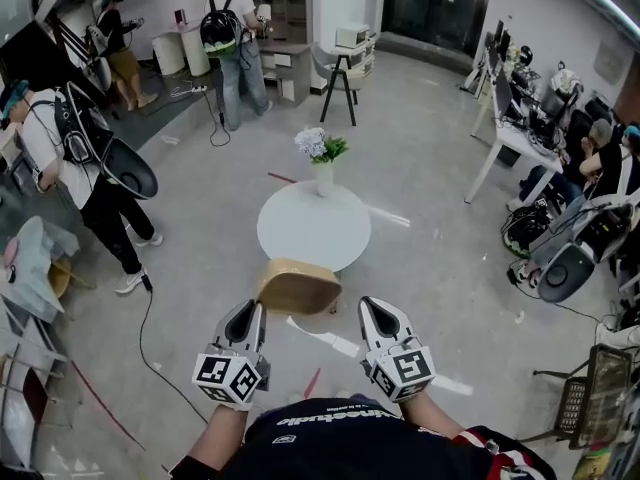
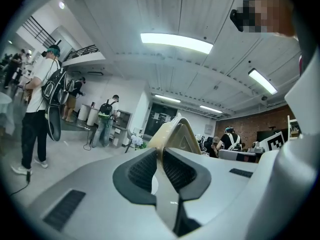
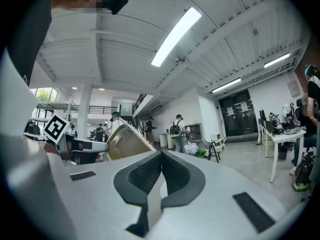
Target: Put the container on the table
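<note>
A tan plastic container (image 1: 298, 286) hangs tilted in the air just short of the near edge of the round white table (image 1: 300, 233). My left gripper (image 1: 248, 313) is shut on the container's rim. In the left gripper view the thin beige wall of the container (image 2: 175, 134) sits pinched between the dark pads of the left gripper (image 2: 161, 151). My right gripper (image 1: 376, 311) is beside the container, apart from it, shut with nothing in it. In the right gripper view the container (image 3: 125, 141) shows to the left of the right gripper (image 3: 161, 155).
A white vase of flowers (image 1: 323, 158) stands at the table's far edge. A person with a backpack (image 1: 85, 168) stands to the left, another (image 1: 235, 38) at the back. A white desk (image 1: 520, 148) with seated people is on the right. A black cable (image 1: 145, 338) lies on the floor.
</note>
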